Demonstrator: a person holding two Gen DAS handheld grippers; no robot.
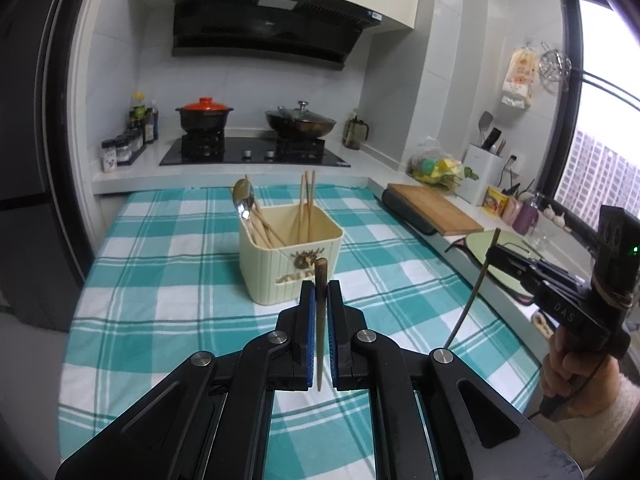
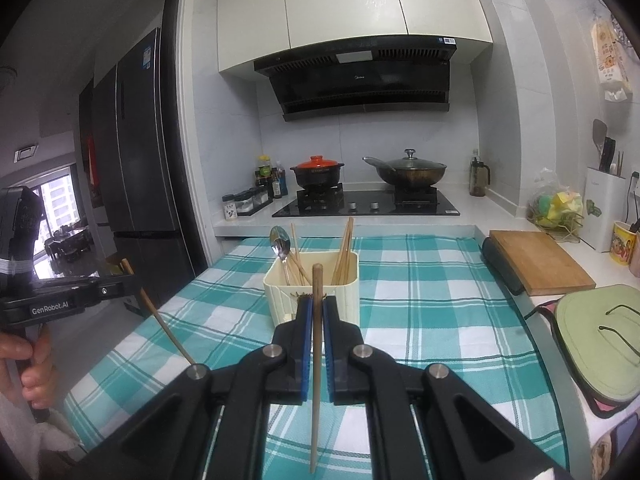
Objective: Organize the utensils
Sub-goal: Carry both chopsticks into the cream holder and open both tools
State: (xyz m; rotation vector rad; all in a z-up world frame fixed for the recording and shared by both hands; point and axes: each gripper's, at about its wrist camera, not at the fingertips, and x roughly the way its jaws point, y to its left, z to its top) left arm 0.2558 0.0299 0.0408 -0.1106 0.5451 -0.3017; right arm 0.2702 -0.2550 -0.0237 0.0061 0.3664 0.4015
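Both tools clamped: left tool (image 1: 320,292) on dark-tipped wooden chopstick (image 1: 320,320), right tool (image 2: 317,312) on pale wooden chopstick (image 2: 317,344). Light, stiff, slick (mid-shaft hold suits me).

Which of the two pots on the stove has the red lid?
The black pot on the left burner: its lid is bright orange-red. The wok on the right burner has a clear glass lid with a metal knob instead.

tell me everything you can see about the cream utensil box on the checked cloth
The cream utensil box looks like ribbed plastic, square with rounded corners and an open top, with a brown emblem on its front. It stands upright on the teal checked cloth, ahead of both grippers and touched by neither. Inside, wooden chopsticks lean against its walls, and a metal spoon stands bowl-up at the left side.
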